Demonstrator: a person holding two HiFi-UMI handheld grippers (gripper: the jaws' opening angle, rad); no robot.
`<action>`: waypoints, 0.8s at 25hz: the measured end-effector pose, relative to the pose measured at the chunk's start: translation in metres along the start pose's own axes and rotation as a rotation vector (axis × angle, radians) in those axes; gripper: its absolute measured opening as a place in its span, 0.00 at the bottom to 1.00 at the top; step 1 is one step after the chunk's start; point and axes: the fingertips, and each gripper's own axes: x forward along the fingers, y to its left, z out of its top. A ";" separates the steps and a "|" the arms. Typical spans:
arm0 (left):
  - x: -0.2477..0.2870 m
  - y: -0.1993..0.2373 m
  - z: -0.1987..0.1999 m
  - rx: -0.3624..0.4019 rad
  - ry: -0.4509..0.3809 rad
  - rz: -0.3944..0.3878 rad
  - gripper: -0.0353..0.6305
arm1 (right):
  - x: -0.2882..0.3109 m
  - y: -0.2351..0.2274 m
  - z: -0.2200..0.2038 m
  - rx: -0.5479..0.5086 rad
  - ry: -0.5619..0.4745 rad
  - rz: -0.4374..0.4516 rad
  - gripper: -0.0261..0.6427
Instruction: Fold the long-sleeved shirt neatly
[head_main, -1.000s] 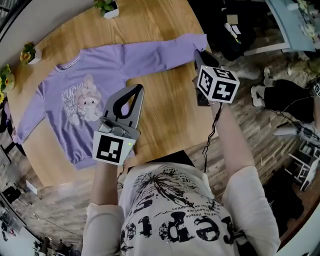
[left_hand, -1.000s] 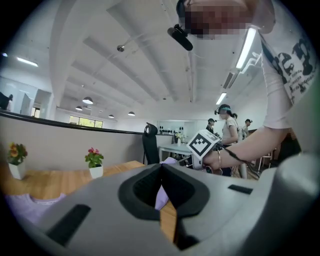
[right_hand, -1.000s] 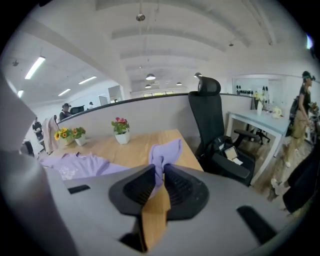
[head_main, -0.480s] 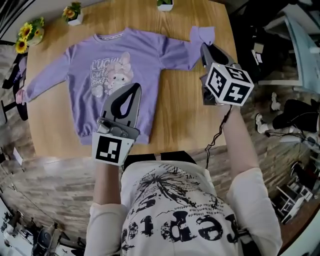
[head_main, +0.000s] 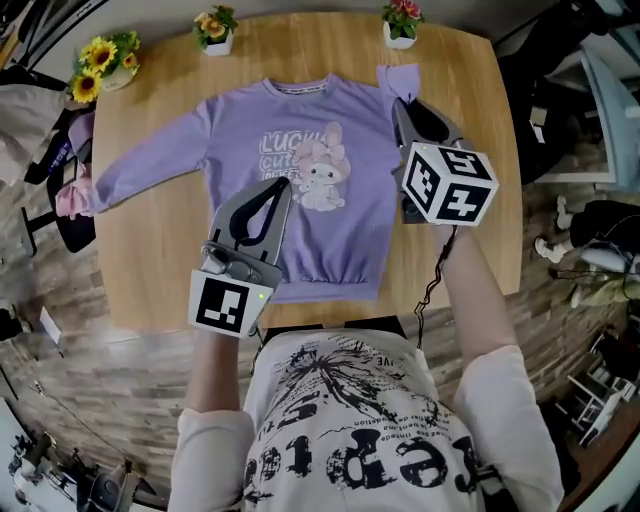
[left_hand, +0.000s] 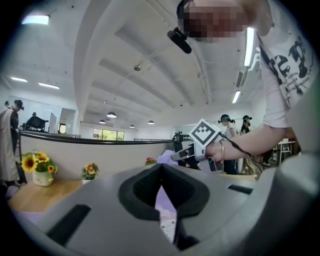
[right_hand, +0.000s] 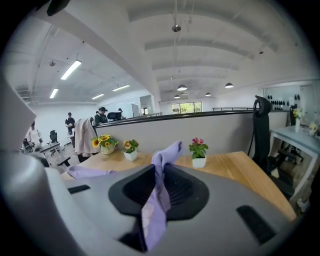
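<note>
So the purple shirt (head_main: 300, 200) is lying face up on the wooden table (head_main: 470, 120), hem toward the person, collar toward the little flower pots (head_main: 403, 20) at the far edge. The right gripper (head_main: 399, 101) is clamped on the sleeve (head_main: 401, 78) near the cuff. You can see the purple fabric pinched right between its jaws, with the cuff poking up past the tips and lifted off the table. The left gripper (head_main: 279, 186) has its jaws closed too, but as far as I can tell there's nothing in them. It's just hanging over the lower front of the shirt, and the purple showing in the slot looks like the shirt underneath. The other sleeve (head_main: 150, 180) is stretched out flat toward the sunflowers (head_main: 100, 60), with its cuff past the table's edge.

My read: this is the first fold, bringing that sleeve in over the body. The next bit probably needs the right gripper to carry the cuff across the chest and lay it down flat without dragging the whole shirt along. The left one is in a decent spot to pin the body down while that happens. The stretched-out sleeve hasn't been folded yet.
</note>
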 end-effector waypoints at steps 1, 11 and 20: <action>-0.008 0.013 -0.002 -0.008 0.001 0.011 0.06 | 0.008 0.017 -0.002 -0.012 0.004 0.007 0.12; -0.063 0.101 -0.036 -0.057 0.027 0.027 0.06 | 0.088 0.146 -0.062 -0.180 0.153 0.037 0.13; -0.083 0.142 -0.057 -0.105 0.045 0.008 0.06 | 0.122 0.191 -0.105 -0.158 0.254 0.037 0.13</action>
